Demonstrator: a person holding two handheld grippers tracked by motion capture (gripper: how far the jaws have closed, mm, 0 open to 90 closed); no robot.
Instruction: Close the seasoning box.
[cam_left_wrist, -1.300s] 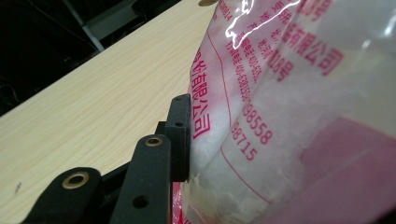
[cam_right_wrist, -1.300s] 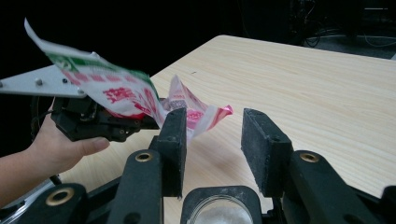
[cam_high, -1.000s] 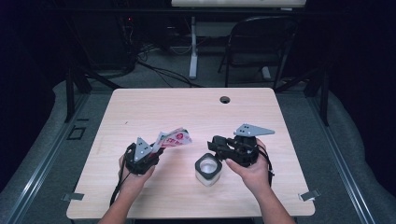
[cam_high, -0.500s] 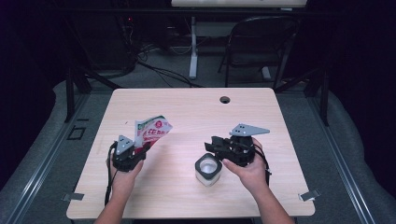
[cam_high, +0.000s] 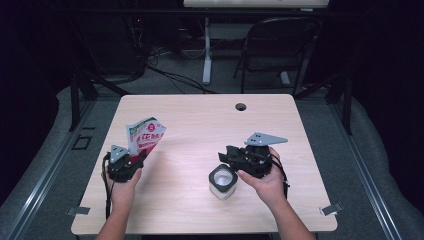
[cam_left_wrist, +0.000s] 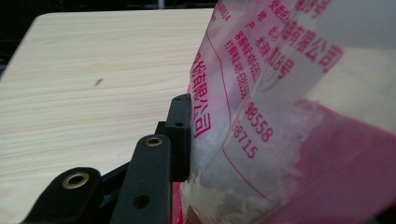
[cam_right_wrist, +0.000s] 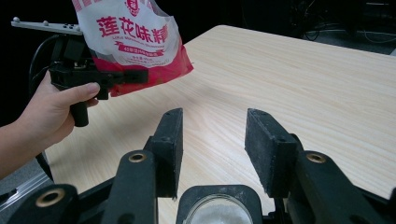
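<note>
A pale wood-grain tabletop (cam_high: 200, 125) with rounded corners stands on a grey floor (cam_high: 380, 165) in a dark room; a round cable hole (cam_high: 241, 106) sits near its far edge. Behind it, cables (cam_high: 170, 75) trail across the floor beside a white post (cam_high: 206, 55), and a black folding chair (cam_high: 272, 50) stands farther right.

At the left of the high view, the person's left hand (cam_high: 121, 187) holds the left gripper (cam_high: 131, 161) close to the tabletop's left edge. Its jaws are clamped on the lower end of a red and white plastic bag (cam_high: 145, 135) printed with red characters. The bag stands nearly upright above the gripper, its long axis running up and slightly toward the far right, its top edge pointing up and away from the person. In the left gripper view, the one jaw in sight presses flat against the bag's clear, crinkled side, with white grains visible inside. In the right gripper view, the bag's printed face is turned toward the right gripper, its red bottom corner dipping toward the tabletop without touching it.

Right of centre, a small white-walled jar (cam_high: 223, 181) with a dark rim stands upright on the tabletop, its open mouth facing up and white contents inside. Just beside it, the right hand (cam_high: 265, 184) holds the right gripper (cam_high: 226, 155), which points left across the tabletop. Its jaws stand apart and have just been opening, with nothing pressed between them; in the right gripper view the jar's mouth lies right below their gap.
</note>
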